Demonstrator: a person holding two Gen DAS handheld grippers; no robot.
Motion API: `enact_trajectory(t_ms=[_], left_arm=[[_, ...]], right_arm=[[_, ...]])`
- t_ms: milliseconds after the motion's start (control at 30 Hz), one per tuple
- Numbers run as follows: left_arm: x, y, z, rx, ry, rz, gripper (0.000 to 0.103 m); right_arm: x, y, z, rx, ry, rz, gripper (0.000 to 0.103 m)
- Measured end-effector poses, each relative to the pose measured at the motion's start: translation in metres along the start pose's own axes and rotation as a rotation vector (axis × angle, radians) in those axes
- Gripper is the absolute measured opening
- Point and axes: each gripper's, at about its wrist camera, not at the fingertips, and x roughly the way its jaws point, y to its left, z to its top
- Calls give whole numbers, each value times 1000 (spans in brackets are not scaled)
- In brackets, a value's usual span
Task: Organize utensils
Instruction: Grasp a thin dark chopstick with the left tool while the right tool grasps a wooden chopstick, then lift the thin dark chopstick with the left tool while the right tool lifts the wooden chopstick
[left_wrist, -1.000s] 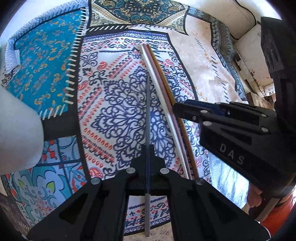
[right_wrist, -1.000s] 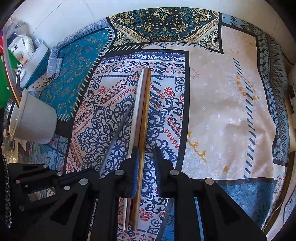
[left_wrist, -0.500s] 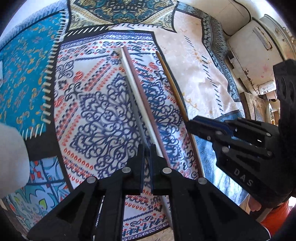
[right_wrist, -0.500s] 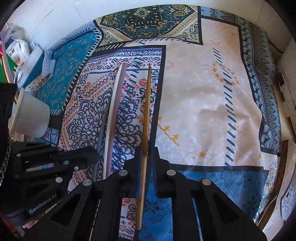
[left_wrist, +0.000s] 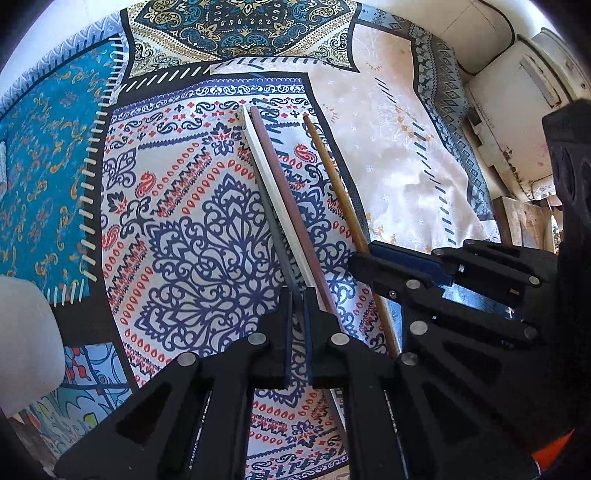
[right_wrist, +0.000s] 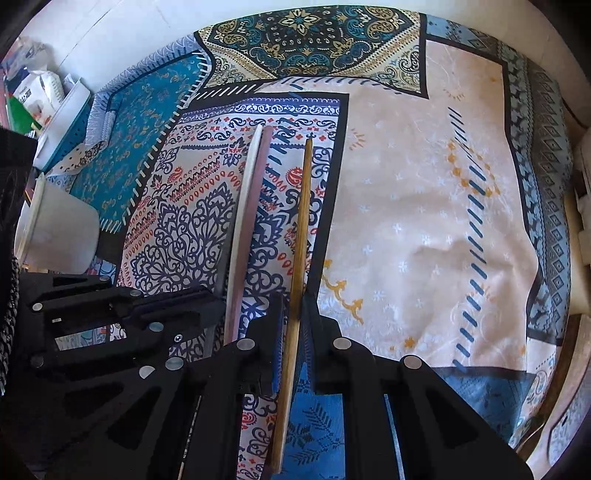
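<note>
Utensils (left_wrist: 284, 206): four slim sticks lie lengthwise on the patterned cloth (right_wrist: 424, 221) that covers the tabletop. The grey stick (left_wrist: 277, 240), white stick (left_wrist: 257, 147) and red-brown stick (left_wrist: 274, 162) lie touching side by side. The wooden stick (right_wrist: 301, 221) lies apart from them on their right, roughly parallel. A white cup (right_wrist: 59, 229) stands at the far left, well apart from the sticks.

Left tool (left_wrist: 298, 295): I have it pointed steeply down over the near end of the grey stick. Its jaws are opening by a sliver, and the stick sits in the narrow gap with the pads apparently just off it.

Right tool (right_wrist: 293, 299): nearly closed, with the pads against the wooden stick near its lower end. I read this as a firm pinch.

Step in hand, as I judge it: bringing the wooden stick in beside the other three so that all four lie as one row. To do it well, I would let the left tool clear the grey stick without nudging the group. I would keep the wooden stick parallel to the red-brown one and slide it in low, then line up the far tips before letting go. A grip this near one end invites the stick to swing, so I would move slowly.
</note>
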Motion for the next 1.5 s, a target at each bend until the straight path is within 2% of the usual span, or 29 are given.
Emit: enact_trajectory(t_ms=[200,333,800,1033,1133,1200,1467,1500], left_arm=[[1,-6,4,62,4,27,4],[3,-10,8,60,6,41,2],[-40,2,-20,64,-65,19,0],[-21,8,-23,58,11,21,3],[-11,7,-21,62,15,48,3],[-11,7,-18,59,3,51,8],[-1,6,-1,21,13,9,9],[3,2,7,18,6,21,10]], right_arm=[[-2,0,-2,18,-12,9,6],[-9,0,-7,32,-30,21,6],[-58,5,-13,68,-157,25,6],[-74,8,-18,85,-193,30,6],[-77,6,-22,88,-198,24,6],[-78,3,-25,95,-200,23,6],[-78,-12,-32,117,-198,14,6],[-78,-13,-32,117,-199,12,6]])
